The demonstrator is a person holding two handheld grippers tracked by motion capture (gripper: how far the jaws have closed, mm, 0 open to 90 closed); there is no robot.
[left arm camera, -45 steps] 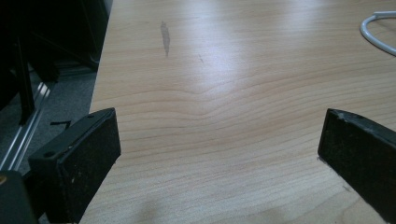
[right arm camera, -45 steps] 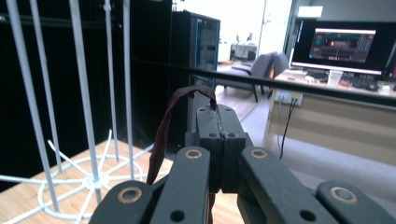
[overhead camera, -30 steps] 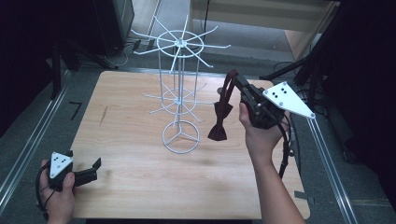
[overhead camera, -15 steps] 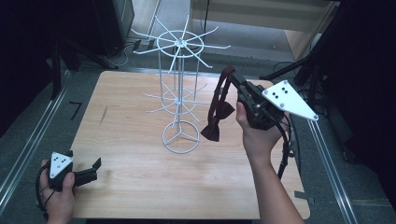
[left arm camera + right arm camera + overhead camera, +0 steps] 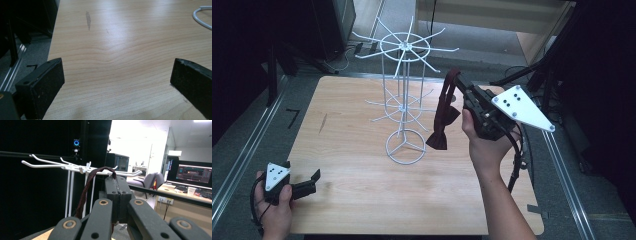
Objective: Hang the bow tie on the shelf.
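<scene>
Right claw is clamping the bow tie's strap; it should be lifting the loop over a far rack arm. Left claw is idling wide open, empty, over the counter.

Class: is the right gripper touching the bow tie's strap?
Touching. In the right gripper view the right gripper has its jaws shut on the bow tie's strap, which loops out from between them.

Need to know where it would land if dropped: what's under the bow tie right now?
The bow tie hangs by its strap from the shut right tongs, above bare wooden table beside the white wire rack's ring base. The patch directly beneath is hidden by the bow.
</scene>
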